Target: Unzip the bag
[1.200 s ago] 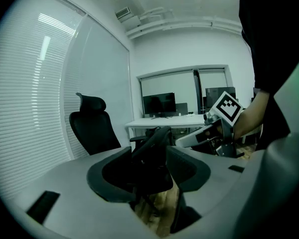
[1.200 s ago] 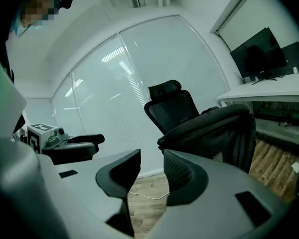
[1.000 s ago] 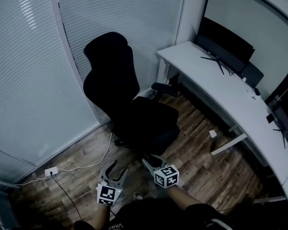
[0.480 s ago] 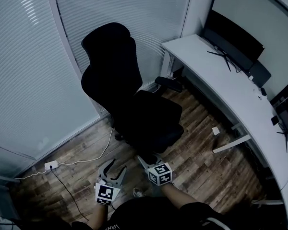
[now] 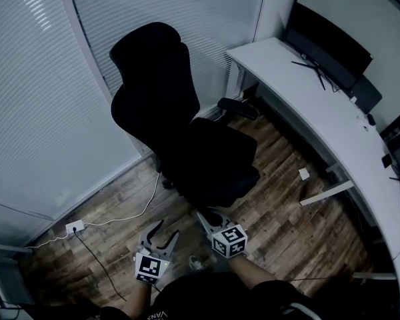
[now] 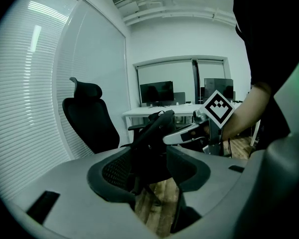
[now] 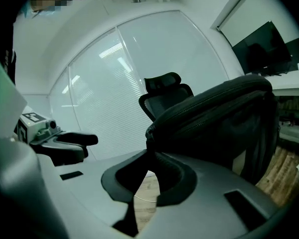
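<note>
A black bag (image 7: 214,118) with a zipper along its edge lies on the seat of a black office chair (image 5: 153,79). It fills the right gripper view and shows as a dark edge (image 6: 157,126) in the left gripper view. In the head view the bag (image 5: 213,162) hardly stands out from the black seat. My right gripper (image 5: 212,216) is at the seat's front edge. Its jaws (image 7: 150,156) are closing, and a dark tab at the bag's near corner sits pinched between them. My left gripper (image 5: 163,232) hangs open beside it, a little short of the bag, with nothing between its fingers (image 6: 154,168).
A white curved desk (image 5: 300,92) with a dark monitor (image 5: 327,45) runs along the right. Blinds cover the glass wall behind the chair. A white cable leads to a floor socket (image 5: 73,229) at the left. The floor is wood plank.
The right gripper's jaws have narrowed onto the bag's corner. Both grippers have stayed at the seat's front edge, and the head view has shifted slightly. The left gripper's jaws have not changed.
</note>
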`<control>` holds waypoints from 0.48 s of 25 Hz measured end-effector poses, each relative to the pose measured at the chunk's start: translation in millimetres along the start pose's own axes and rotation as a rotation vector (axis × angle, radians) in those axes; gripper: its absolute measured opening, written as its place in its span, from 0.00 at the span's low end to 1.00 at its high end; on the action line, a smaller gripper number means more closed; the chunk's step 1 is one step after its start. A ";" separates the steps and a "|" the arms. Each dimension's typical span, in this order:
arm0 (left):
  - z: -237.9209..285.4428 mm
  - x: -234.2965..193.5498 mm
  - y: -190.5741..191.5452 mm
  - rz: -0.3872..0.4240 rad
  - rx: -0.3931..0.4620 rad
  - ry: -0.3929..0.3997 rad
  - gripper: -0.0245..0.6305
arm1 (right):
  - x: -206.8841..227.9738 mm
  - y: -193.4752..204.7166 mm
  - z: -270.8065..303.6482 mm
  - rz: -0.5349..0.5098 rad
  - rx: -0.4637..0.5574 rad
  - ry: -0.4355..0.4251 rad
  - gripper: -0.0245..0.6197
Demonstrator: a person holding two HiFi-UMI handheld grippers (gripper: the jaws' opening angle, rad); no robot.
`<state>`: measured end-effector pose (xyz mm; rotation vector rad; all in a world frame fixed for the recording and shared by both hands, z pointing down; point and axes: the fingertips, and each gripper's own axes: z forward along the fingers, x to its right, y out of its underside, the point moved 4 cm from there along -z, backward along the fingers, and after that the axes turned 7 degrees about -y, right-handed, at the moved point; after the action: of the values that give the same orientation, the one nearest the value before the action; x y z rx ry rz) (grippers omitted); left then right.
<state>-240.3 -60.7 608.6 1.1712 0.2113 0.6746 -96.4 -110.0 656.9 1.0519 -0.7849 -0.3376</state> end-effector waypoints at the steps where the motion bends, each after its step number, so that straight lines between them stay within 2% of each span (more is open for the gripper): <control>1: 2.6 -0.2 -0.4 0.000 0.002 0.006 0.37 | -2.2 -1.8 -2.1 0.004 0.006 -0.009 0.13; 5: 16.9 2.7 -7.8 0.007 0.003 0.030 0.37 | -10.0 -5.9 -9.5 0.073 0.026 -0.079 0.13; 12: 61.5 5.5 -11.1 0.166 0.044 0.112 0.43 | -11.7 -22.6 -16.5 0.138 0.050 -0.187 0.12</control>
<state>-201.8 -107.8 623.9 1.2030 0.2256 0.8864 -90.1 -103.2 628.1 1.0166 -1.0327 -0.3021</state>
